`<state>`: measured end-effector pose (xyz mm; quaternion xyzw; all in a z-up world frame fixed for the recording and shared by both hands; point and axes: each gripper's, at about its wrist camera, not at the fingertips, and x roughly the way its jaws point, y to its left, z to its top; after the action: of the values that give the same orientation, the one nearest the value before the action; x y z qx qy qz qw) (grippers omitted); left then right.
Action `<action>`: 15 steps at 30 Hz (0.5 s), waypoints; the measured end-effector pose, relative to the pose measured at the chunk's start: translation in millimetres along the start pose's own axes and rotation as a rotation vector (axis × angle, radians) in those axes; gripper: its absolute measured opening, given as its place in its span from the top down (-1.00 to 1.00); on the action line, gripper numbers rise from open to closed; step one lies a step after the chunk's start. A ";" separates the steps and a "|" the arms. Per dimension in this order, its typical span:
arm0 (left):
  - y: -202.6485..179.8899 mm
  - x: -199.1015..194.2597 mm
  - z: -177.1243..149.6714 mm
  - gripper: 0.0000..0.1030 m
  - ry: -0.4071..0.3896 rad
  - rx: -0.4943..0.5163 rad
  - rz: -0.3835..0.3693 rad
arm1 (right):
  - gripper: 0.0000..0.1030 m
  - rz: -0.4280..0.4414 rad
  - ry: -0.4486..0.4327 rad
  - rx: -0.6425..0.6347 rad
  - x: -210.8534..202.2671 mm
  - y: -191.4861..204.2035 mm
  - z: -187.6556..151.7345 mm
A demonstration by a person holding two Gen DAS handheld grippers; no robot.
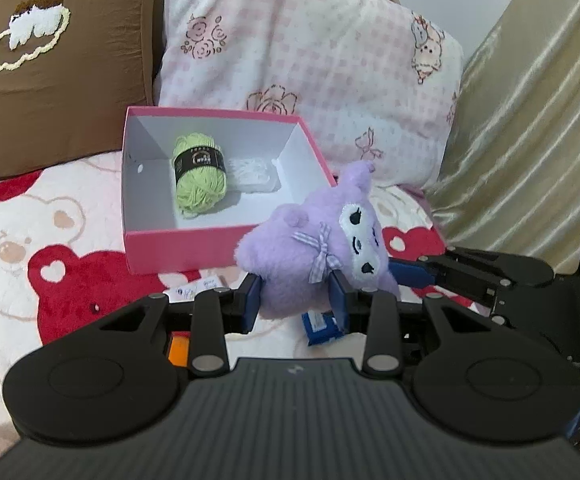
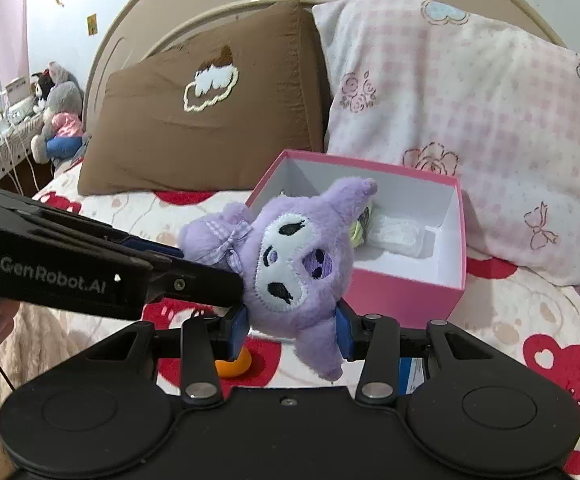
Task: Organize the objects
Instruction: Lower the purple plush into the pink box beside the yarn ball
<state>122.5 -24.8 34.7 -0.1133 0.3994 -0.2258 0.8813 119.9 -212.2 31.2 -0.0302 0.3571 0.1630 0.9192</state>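
Left wrist view: purple plush toy clamped between the blue pads of the left gripper, lifted above the bear-print blanket, just in front of the near right corner of an open pink box. Inside the box, green yarn ball beside a white packet (contents unclear). Right wrist view: right gripper also closed on the same toy, lower on its body. Small orange ball on the blanket beneath. Brown pillow and pink checked pillow behind, far side.
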 end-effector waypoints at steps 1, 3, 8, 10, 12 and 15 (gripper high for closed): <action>0.7 1.3 3.5 0.33 -0.001 -0.002 -0.001 | 0.06 0.000 -0.004 0.007 0.5 -1.6 2.5; 1.5 4.6 11.2 0.33 -0.005 -0.001 0.000 | 0.06 0.000 -0.008 0.021 2.3 -5.5 8.2; 3.8 15.6 29.1 0.33 -0.015 0.011 0.006 | 0.06 -0.009 -0.020 0.035 11.0 -13.8 21.9; 5.3 20.4 35.4 0.33 -0.016 0.014 0.007 | 0.06 -0.015 -0.022 0.040 16.1 -17.7 27.7; 10.8 26.6 42.4 0.33 -0.025 0.003 0.000 | 0.06 -0.017 -0.022 0.049 22.4 -23.1 33.0; 20.2 34.3 51.1 0.33 -0.047 -0.003 -0.018 | 0.06 -0.010 -0.021 0.073 32.3 -31.8 40.9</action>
<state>187.2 -23.0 38.1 -0.1234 0.3778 -0.2302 0.8883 178.9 -226.2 38.2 0.0032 0.3529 0.1456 0.9242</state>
